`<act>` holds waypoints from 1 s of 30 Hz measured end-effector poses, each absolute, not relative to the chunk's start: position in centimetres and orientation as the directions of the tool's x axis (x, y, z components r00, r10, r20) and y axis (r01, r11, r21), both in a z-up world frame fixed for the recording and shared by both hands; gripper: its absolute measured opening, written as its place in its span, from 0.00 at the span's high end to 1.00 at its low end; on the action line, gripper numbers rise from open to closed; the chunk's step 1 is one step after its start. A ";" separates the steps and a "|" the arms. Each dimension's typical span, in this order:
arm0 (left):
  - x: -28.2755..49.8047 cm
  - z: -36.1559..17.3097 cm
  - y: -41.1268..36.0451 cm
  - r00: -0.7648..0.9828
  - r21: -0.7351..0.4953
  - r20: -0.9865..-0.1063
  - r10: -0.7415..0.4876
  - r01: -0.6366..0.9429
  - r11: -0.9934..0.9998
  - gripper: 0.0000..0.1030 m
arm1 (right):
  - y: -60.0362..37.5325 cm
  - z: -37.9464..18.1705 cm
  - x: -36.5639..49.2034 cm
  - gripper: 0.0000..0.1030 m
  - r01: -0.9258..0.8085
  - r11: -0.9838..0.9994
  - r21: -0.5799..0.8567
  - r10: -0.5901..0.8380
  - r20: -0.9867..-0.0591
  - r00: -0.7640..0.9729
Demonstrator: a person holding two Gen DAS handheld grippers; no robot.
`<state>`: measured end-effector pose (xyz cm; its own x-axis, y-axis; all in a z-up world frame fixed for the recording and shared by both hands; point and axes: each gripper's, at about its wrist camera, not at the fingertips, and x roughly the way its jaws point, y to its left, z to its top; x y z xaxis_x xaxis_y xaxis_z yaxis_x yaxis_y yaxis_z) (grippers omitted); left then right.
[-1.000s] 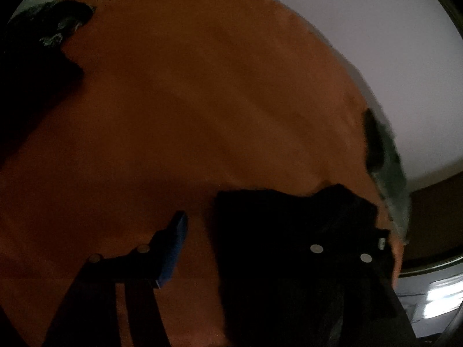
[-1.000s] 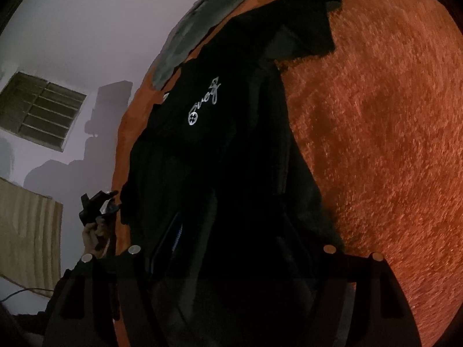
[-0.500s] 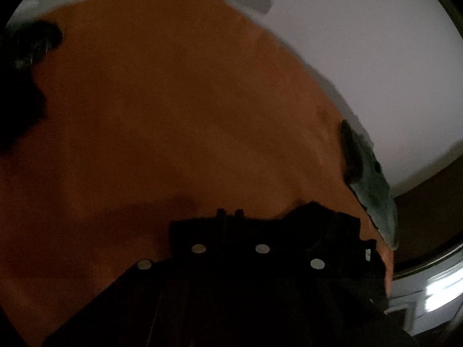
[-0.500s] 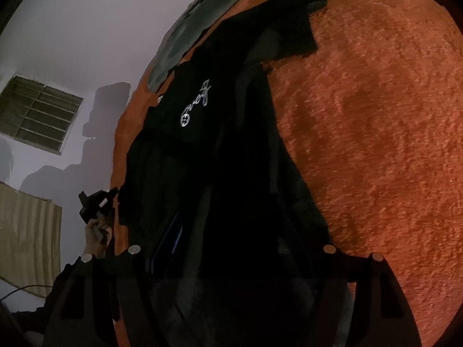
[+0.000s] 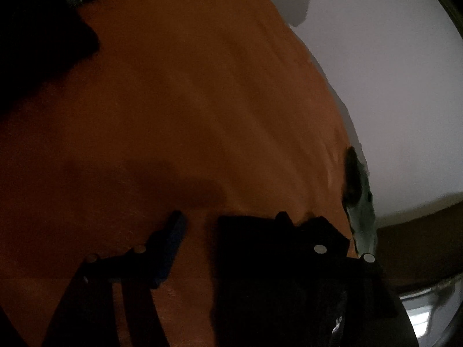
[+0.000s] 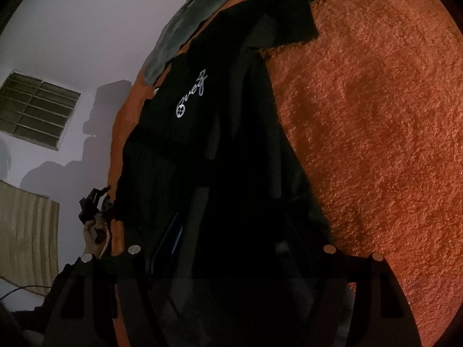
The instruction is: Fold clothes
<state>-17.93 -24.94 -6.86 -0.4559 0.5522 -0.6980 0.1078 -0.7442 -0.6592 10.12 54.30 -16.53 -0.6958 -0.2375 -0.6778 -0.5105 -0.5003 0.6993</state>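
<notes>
The left gripper (image 5: 231, 231) jaws are opening over the orange blanket (image 5: 202, 101), black shirt (image 6: 220, 150) cloth at the right finger, while the right gripper (image 6: 231, 254) jaws stand wide, the shirt lying between and ahead.

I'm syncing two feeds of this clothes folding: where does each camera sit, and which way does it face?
Left wrist: on the left claw, looking down along its opening fingers at the orange blanket; black T-shirt fabric lies by one finger.
Right wrist: on the right claw, facing along the black T-shirt toward the wall; a hand holding the left claw shows.
Shared: blanket, T-shirt, left claw.
</notes>
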 end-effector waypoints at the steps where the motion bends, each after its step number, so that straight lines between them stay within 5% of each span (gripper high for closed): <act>1: -17.9 -6.7 -24.2 -0.459 -0.650 -0.697 0.551 0.081 -0.756 0.36 | 54.3 -16.6 10.1 0.30 -0.511 -0.497 0.701 -0.239 -0.677 -0.696; 5: -17.5 -6.5 -22.5 -0.478 -0.590 -0.708 0.520 -0.004 -0.808 0.37 | 54.4 -16.7 10.3 0.30 -0.514 -0.485 0.708 -0.243 -0.674 -0.698; 7: -17.1 -6.3 -22.6 -0.514 -0.603 -0.674 0.530 -0.031 -0.797 0.55 | 54.4 -16.7 10.3 0.30 -0.513 -0.488 0.706 -0.243 -0.675 -0.696; 8: -16.8 -6.1 -22.7 -0.536 -0.622 -0.643 0.547 -0.050 -0.781 0.80 | 54.4 -16.7 10.4 0.30 -0.514 -0.487 0.706 -0.243 -0.675 -0.696; 12: -16.3 -6.1 -22.5 -0.562 -0.646 -0.593 0.576 -0.095 -0.757 0.90 | 54.5 -16.8 10.6 0.30 -0.517 -0.482 0.707 -0.243 -0.675 -0.696; 20: -15.1 -6.2 -25.6 -0.658 -0.616 -0.629 0.414 0.096 -0.782 0.92 | 54.6 -16.8 10.7 0.30 -0.520 -0.474 0.710 -0.242 -0.673 -0.699; 26: -15.6 -8.0 -27.7 -0.596 -0.708 -0.628 0.500 0.170 -0.686 0.91 | 54.6 -16.9 10.5 0.30 -0.521 -0.471 0.712 -0.245 -0.673 -0.698; 30: -15.8 -7.9 -28.3 -0.566 -0.738 -0.609 0.555 0.150 -0.658 0.66 | 54.6 -17.0 10.5 0.30 -0.519 -0.470 0.715 -0.248 -0.670 -0.699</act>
<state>-15.79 -28.28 -7.89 -0.5659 0.5553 -0.6095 0.1498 -0.6576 -0.7383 10.51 54.63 -16.97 -0.6994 -0.2478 -0.6704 -0.5186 -0.4695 0.7146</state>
